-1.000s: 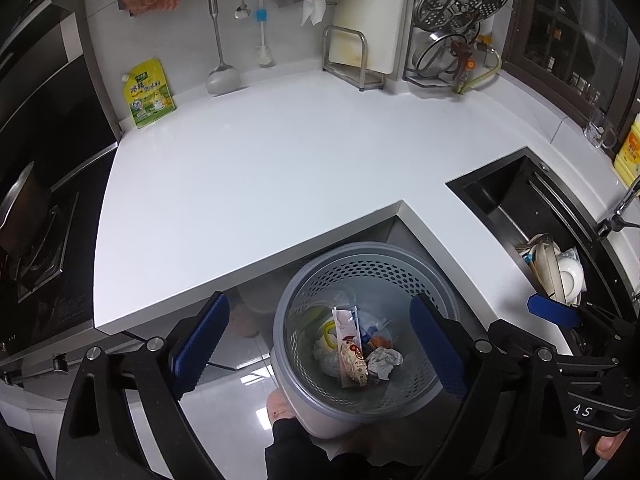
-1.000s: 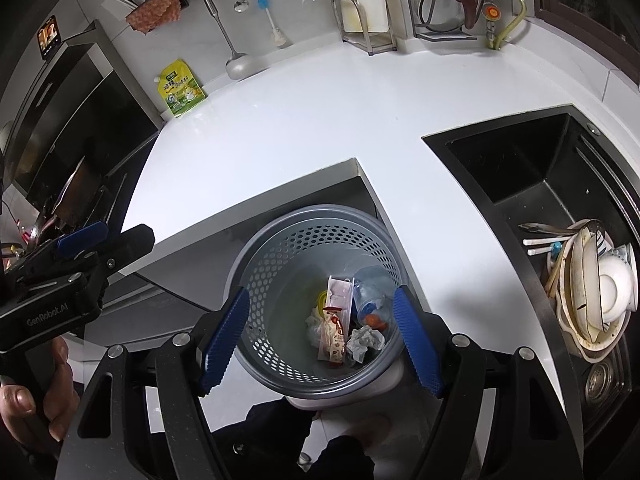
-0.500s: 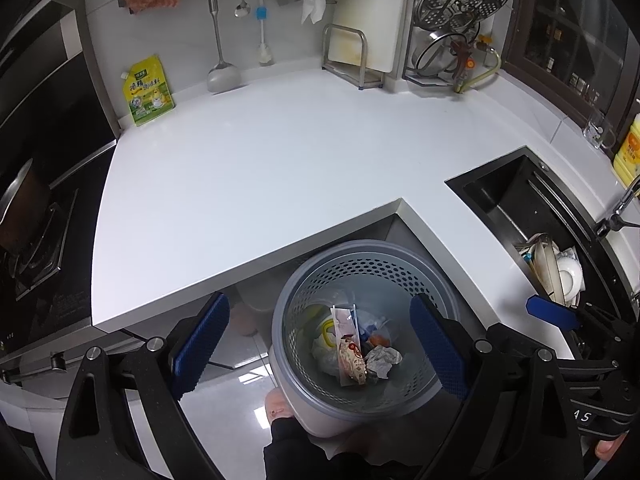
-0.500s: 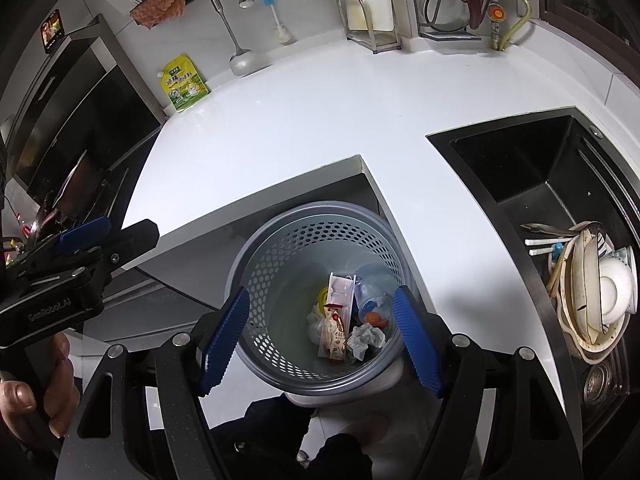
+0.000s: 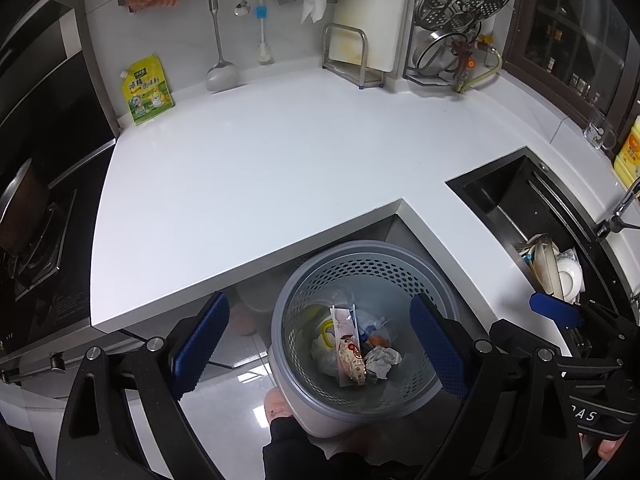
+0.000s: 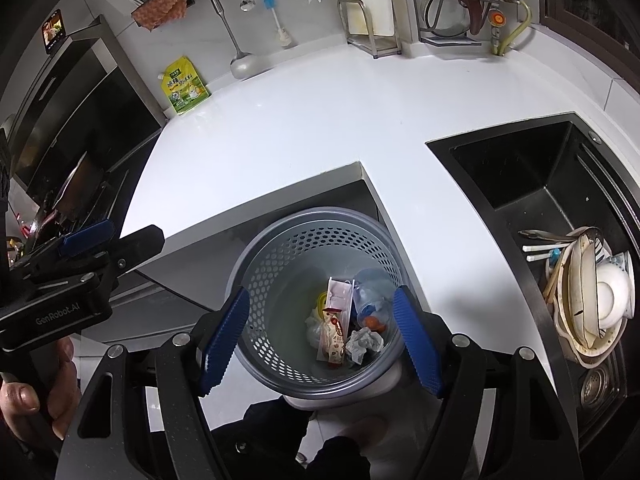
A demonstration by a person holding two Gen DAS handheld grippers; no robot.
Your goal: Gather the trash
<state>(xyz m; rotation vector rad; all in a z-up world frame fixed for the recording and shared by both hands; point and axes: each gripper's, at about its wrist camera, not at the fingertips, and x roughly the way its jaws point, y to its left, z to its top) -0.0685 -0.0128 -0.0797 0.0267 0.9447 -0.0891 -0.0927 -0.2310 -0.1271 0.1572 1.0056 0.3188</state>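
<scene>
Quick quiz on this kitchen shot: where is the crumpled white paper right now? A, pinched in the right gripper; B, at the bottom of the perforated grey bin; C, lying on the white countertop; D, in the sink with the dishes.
B: the crumpled paper lies at the bottom of the perforated grey bin among wrappers, while the right gripper hangs open and empty above it.
</scene>
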